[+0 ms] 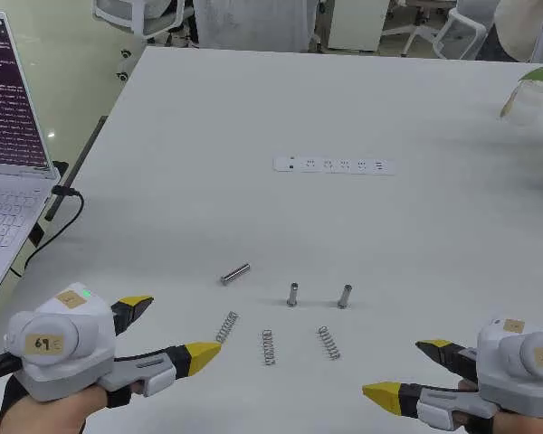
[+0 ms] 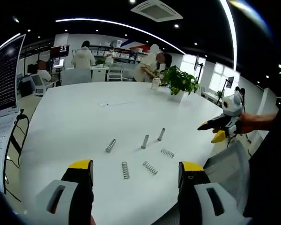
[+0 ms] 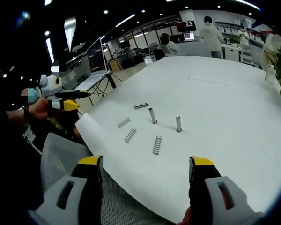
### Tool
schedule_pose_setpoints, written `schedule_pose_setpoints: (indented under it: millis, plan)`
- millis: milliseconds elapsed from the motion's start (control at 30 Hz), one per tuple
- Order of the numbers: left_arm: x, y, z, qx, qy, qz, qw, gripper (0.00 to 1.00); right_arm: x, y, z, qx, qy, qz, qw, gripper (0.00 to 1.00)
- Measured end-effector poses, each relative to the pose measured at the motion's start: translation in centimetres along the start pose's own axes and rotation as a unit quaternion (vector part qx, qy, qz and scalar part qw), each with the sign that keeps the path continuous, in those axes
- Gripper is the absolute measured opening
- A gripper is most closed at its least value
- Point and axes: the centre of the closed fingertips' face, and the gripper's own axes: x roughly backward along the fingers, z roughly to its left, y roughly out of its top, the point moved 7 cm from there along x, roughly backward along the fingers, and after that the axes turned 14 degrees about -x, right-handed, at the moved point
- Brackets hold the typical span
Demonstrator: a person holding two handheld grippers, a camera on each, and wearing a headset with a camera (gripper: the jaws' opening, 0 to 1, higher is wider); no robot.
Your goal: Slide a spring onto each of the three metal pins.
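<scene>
Starting step: springs (image 1: 268,347) lie loose, on the near side of the pins (image 1: 292,295).
Left gripper (image 1: 184,324): wide open, empty.
Right gripper (image 1: 391,366): wide open, empty.
Next: pinch a spring, thread an upright pin.

Three small coil springs lie flat in a row before me: left spring (image 1: 226,326), middle spring (image 1: 268,347), right spring (image 1: 328,342). Behind them, middle pin (image 1: 292,295) and right pin (image 1: 345,296) stand upright; left pin (image 1: 234,273) lies on its side.
</scene>
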Motion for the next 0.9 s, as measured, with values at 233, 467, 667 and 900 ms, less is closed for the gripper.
schedule_pose_setpoints:
  millis: [233, 467, 667, 900]
  plan:
    - [-0.20, 0.24, 0.10, 0.000, -0.001, -0.003, 1.0000, 0.70, 0.00, -0.01, 0.16, -0.003, 0.000, -0.003, 1.0000, 0.72]
    - [-0.43, 0.61, -0.22, -0.005, -0.007, -0.001, 1.0000, 0.70, 0.11, 0.45, 0.18, -0.002, 0.002, -0.008, 1.0000, 0.72]
    - [-0.42, 0.74, 0.04, -0.005, -0.003, -0.003, 1.0000, 0.70, 0.10, 0.53, 0.03, -0.002, 0.002, -0.008, 1.0000, 0.71]
    - [-0.41, 0.77, 0.15, -0.003, -0.001, -0.003, 1.0000, 0.69, -0.04, 0.64, 0.12, -0.003, 0.004, -0.010, 0.9999, 0.70]
